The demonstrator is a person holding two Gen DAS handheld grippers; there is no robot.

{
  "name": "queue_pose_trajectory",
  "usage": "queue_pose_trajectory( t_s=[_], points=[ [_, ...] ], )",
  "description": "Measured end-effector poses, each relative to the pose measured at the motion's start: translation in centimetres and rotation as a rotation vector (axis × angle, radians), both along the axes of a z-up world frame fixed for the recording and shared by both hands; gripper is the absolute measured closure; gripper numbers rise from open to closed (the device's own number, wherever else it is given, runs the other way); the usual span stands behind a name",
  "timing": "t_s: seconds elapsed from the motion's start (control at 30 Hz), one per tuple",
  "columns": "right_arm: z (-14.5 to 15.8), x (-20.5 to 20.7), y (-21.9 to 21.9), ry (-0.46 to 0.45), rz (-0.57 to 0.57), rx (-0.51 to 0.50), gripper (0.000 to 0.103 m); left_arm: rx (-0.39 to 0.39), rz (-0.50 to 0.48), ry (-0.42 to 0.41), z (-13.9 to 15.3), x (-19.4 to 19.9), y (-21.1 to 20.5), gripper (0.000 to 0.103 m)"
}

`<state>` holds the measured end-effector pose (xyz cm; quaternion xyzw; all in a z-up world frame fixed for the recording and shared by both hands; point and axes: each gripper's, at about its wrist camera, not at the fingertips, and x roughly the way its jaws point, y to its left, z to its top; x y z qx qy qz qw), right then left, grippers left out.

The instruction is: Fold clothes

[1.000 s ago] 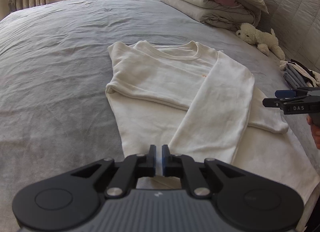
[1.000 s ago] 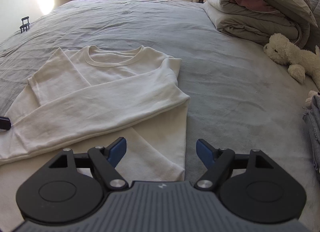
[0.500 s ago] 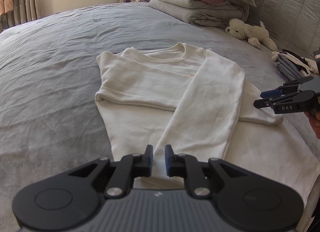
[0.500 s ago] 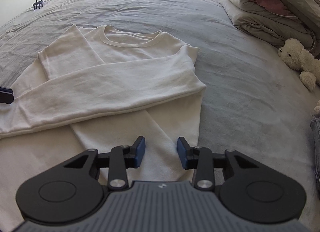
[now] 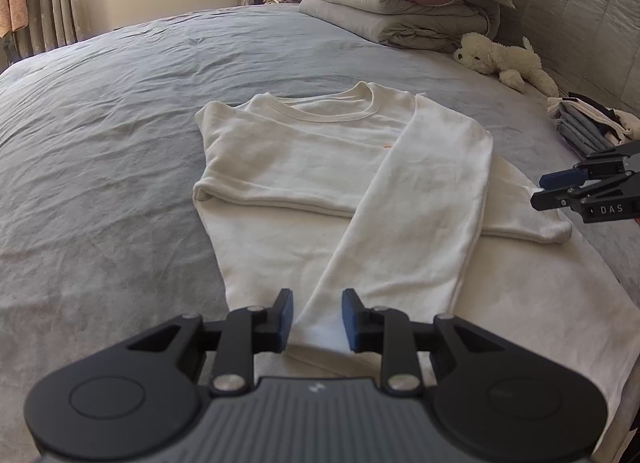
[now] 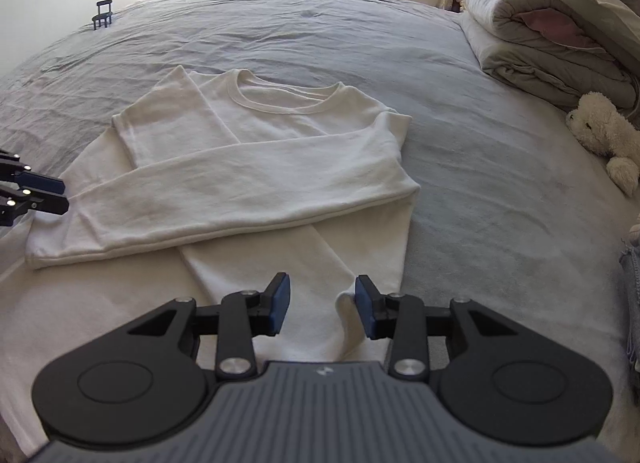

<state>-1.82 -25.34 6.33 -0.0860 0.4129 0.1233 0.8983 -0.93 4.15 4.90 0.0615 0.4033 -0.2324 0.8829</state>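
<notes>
Left wrist view: a white sweatshirt is lying flat on the grey bed cover, neckline pointing away from the camera and both sleeves folded across its chest. The left gripper is hovering over the sweatshirt's near hem; its jaws have just been opening and are standing narrowly apart, with a sleeve end showing in the gap but no pad pressing on it. Beyond the sweatshirt's neckline, a stack of folded quilts and a plush toy are resting. Right wrist view: the right gripper is sitting above the sweatshirt's near corner, jaws having just been closing and now partly apart; a raised fold of white cloth is lying against the right-hand pad, though whether it is pinched cannot be told. The left gripper's fingertips are appearing beside the sweatshirt's folded sleeve.
</notes>
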Motion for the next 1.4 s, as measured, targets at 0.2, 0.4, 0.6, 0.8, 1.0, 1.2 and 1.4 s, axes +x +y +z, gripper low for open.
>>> queue_pose_trajectory(
  t_s=[0.2,0.4,0.6,0.8,1.0,1.2,1.4],
  points=[
    [-1.9,-1.0,2.3,0.072,0.150,-0.069,0.065,0.029,-0.043,0.000,-0.4,-0.5,-0.8,0.071],
    [-1.4,-1.5,2.0,0.114,0.156,-0.039,0.094,0.032,-0.056,0.000,-0.4,-0.6,-0.9,0.070],
    [-1.9,-1.1,1.4,0.154,0.149,-0.017,0.093,0.057,-0.068,-0.010,-0.8,-0.9,-1.3,0.067],
    [-2.2,-1.4,1.9,0.136,0.160,-0.044,0.089,0.038,-0.059,0.001,-0.8,-0.7,-1.0,0.065],
    [-2.3,-1.4,2.1,0.126,0.161,-0.058,0.087,0.056,-0.046,-0.016,-1.0,-0.8,-1.2,0.056],
    [-2.5,-1.8,2.7,0.109,0.146,-0.082,0.086,0.029,-0.022,-0.009,-1.3,-0.6,-0.8,0.055],
    [-2.7,-2.2,2.7,0.085,0.117,-0.074,0.085,0.025,-0.023,-0.027,-1.5,-0.8,-0.8,0.055]
  ],
)
